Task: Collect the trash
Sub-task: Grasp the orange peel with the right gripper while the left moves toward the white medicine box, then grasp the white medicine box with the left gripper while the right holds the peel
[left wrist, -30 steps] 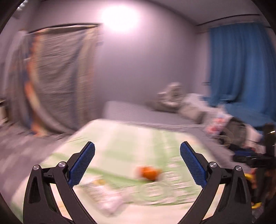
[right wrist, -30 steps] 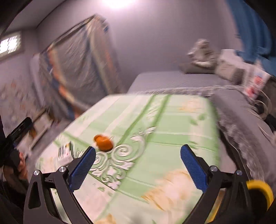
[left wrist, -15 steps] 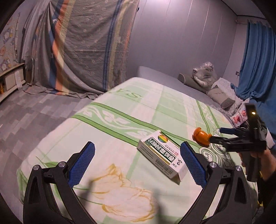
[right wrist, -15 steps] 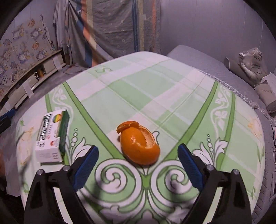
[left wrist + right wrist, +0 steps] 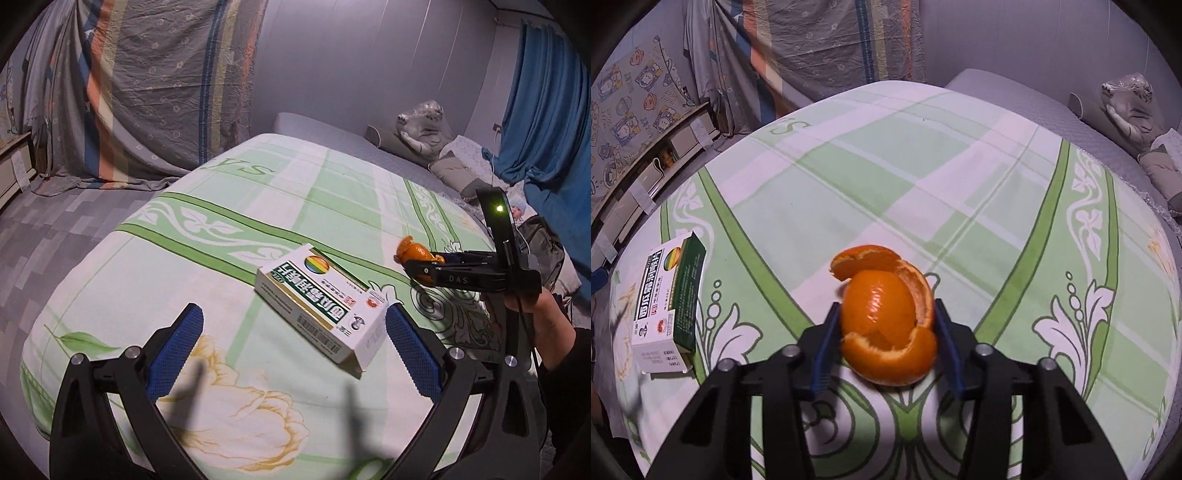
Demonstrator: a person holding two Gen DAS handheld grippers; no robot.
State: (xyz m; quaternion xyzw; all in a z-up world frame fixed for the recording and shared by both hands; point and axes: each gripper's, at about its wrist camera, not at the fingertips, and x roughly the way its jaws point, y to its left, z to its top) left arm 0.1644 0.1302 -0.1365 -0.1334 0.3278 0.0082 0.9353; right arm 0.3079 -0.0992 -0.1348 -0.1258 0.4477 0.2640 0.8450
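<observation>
An orange peel point(image 5: 886, 317) lies on the green and white bedspread point(image 5: 923, 177). My right gripper point(image 5: 888, 332) is shut on it, one blue pad on each side; it also shows in the left wrist view point(image 5: 415, 254). A white and green medicine box point(image 5: 321, 299) lies flat on the spread, also seen at the left of the right wrist view point(image 5: 670, 302). My left gripper point(image 5: 291, 350) is open and empty, just short of the box, its right pad close to the box's near corner.
A grey mattress point(image 5: 332, 133) with a pillow and a wrapped plush toy point(image 5: 424, 125) lies behind. A striped sheet point(image 5: 166, 81) hangs at the back. Blue curtains point(image 5: 546, 110) hang at the right. Shelves point(image 5: 646, 166) stand on the left.
Both grippers moved down and in toward the bed. My right gripper closed on the orange peel. My left gripper came closer to the medicine box and stayed open.
</observation>
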